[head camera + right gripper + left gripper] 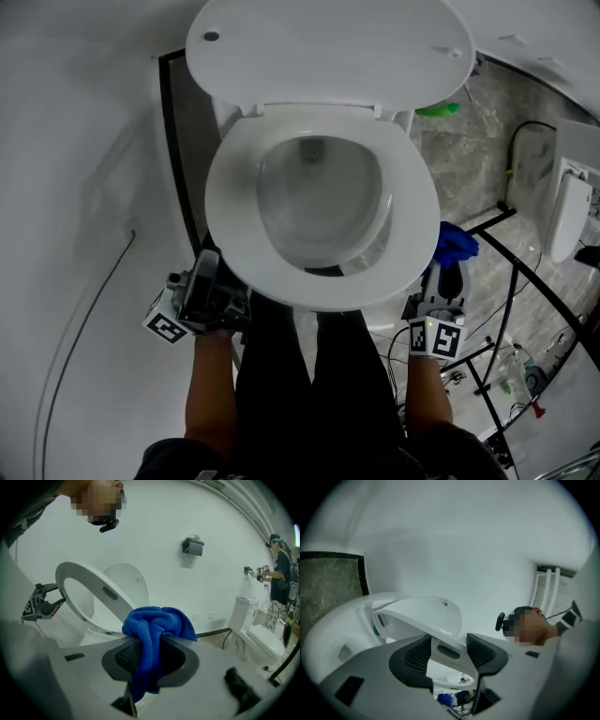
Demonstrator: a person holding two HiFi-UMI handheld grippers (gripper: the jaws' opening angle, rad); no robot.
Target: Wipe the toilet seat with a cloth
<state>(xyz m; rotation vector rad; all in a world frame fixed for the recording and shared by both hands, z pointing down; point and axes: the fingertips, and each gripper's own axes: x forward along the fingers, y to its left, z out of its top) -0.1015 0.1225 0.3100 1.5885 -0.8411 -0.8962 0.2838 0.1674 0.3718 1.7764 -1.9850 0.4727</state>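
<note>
Cloth (pixel 157 620) bunched, clamped between right gripper (pixel 152 645) jaws.

The toilet seat (pixel 412 202) and its raised lid (pixel 328 47) are white, while the cloth (pixel 157 625) is bright blue. The floor (pixel 469 159) is grey stone with pale veining, a black strip (pixel 173 141) runs along the wall's foot, and the left marker cube (pixel 167 326) and right marker cube (pixel 441 339) carry black squares on white.
</note>
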